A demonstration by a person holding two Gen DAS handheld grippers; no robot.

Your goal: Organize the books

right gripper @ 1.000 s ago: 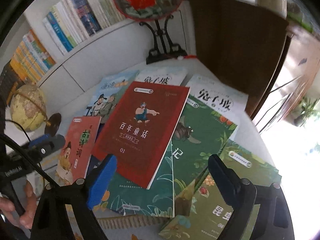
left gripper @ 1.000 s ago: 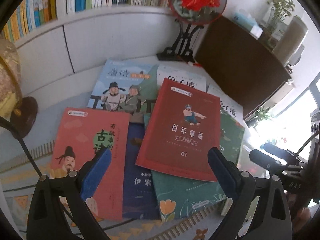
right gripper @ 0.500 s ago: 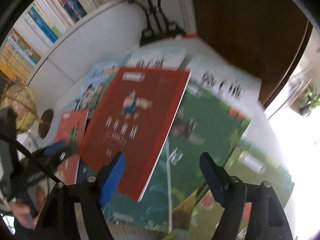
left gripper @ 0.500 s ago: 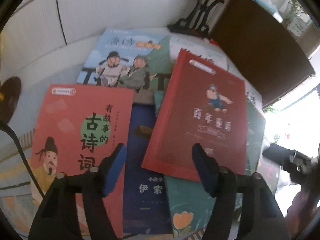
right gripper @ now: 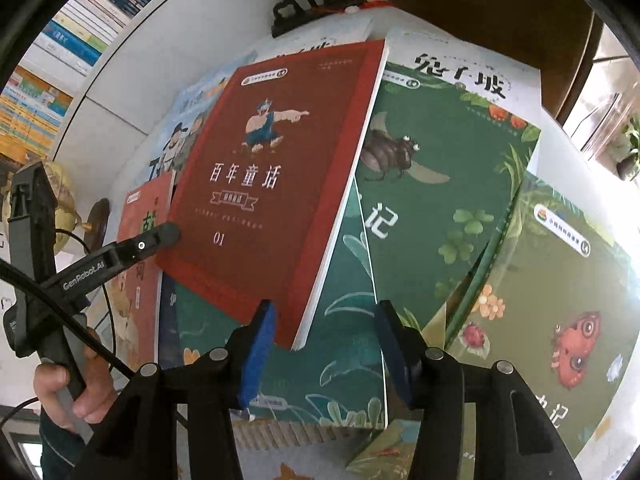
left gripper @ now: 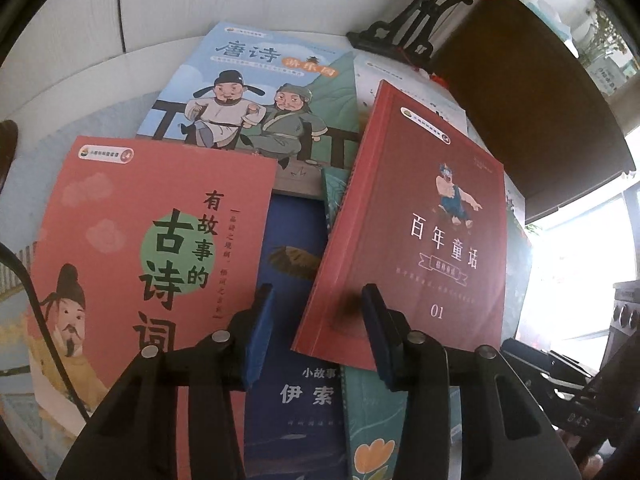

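A home study: packed bookshelf [right gripper: 80, 28], globe [right gripper: 64, 196], children's books [left gripper: 416, 224] on table.

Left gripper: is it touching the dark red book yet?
Cannot tell. In the left wrist view the left gripper straddles the dark red book corner, jaws open; no gap or contact shows plainly.

White cabinet front [left gripper: 168, 4] with a vertical door seam runs across 10 to 12 o'clock. Dark brown wooden cabinet [left gripper: 532, 120] at 2 o'clock. Bright, overexposed window [left gripper: 576, 264] at 3 o'clock. Black carved stand [left gripper: 404, 28] at 1 o'clock. Filled bookshelf [right gripper: 80, 32] at 10 o'clock, right view.
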